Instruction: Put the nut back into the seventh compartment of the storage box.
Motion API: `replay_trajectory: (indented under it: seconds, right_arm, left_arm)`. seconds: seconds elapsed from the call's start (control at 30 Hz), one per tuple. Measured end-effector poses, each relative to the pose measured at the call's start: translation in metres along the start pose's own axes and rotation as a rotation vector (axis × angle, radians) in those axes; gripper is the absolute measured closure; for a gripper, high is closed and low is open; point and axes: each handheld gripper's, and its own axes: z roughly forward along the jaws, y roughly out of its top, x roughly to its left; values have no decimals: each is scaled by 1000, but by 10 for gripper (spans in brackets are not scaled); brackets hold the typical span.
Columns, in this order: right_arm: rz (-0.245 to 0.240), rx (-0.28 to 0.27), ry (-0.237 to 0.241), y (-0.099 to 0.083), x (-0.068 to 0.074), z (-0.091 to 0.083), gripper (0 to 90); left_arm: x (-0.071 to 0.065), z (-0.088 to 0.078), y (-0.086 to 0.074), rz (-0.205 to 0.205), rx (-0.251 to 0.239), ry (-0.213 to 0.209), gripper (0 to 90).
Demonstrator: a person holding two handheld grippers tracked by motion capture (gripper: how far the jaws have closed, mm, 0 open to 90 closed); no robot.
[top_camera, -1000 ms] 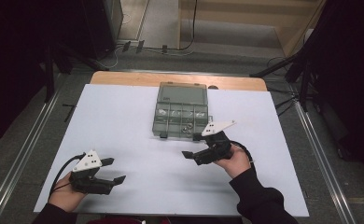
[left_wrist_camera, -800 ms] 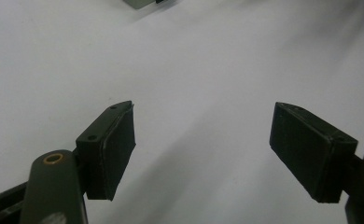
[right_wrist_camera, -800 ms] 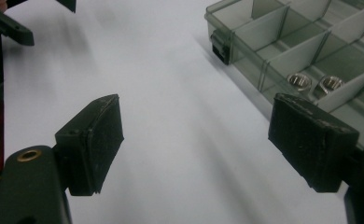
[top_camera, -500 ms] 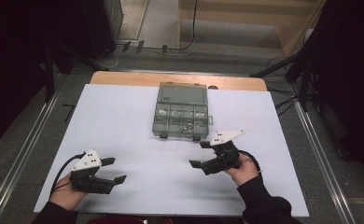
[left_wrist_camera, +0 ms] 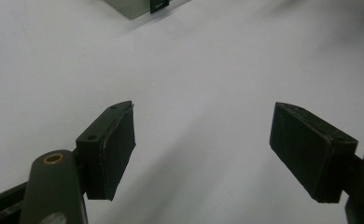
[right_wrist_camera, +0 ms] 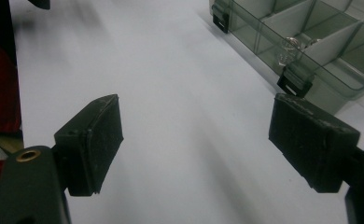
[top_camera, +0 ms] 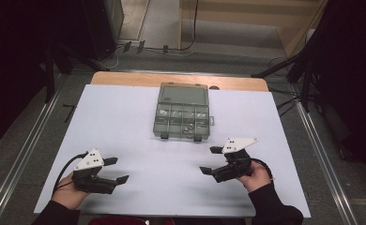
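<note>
resting both tools near the front edge of the tabletop (top_camera: 125, 117), the person has the compartment box (top_camera: 182, 111) standing apart, beyond and between them. the left tool (top_camera: 117, 169) sits well to the near left of the box, its jaws spread wide over bare white surface with nothing between them; the left gripper view catches just a corner of the box (left_wrist_camera: 133, 6) at the top edge. the right tool (top_camera: 211, 160) lies just near of the box's front right corner, jaws likewise wide and empty, tilted so that one jaw points toward the box. to work this step well, judged from the layout, the right tool should approach the box's front wall squarely, line up on one of the two black latches (right_wrist_camera: 294, 82) and avoid sliding the light case across the smooth sheet; the left tool would do best steadying the box's near left corner. the box is a shallow, translucent grey-green plastic organiser, its hinged lid (top_camera: 183, 93) laid open flat on the far side. the tray is split by thin dividers into small cells. a few small shiny metal pieces (right_wrist_camera: 293, 44) lie in a cell toward the box's front right; what they are cannot be told. the other cells in sight look empty.
</note>
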Motion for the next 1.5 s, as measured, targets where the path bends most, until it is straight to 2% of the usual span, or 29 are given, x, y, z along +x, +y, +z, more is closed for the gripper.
replay_trajectory:
  seconds: [0.57, 0.8, 1.17, 1.3, 1.5]
  right_arm:
    - [22, 13, -42, -21, -6, -25, 192]
    - [9, 16, -71, -30, -11, -33, 193]
    - [44, -2, -88, -36, -26, -34, 194]
    - [60, 10, -91, -38, -29, -32, 196]
    - [52, 7, -87, -38, -30, -31, 196]
  left_arm:
    - [2, 2, 1, 4, -5, -5, 227]
    - [3, 2, 1, 5, -3, -7, 227]
    - [3, 2, 2, 13, -5, -11, 227]
    - [3, 2, 2, 11, -3, -8, 227]
    - [3, 2, 2, 14, -3, -9, 227]
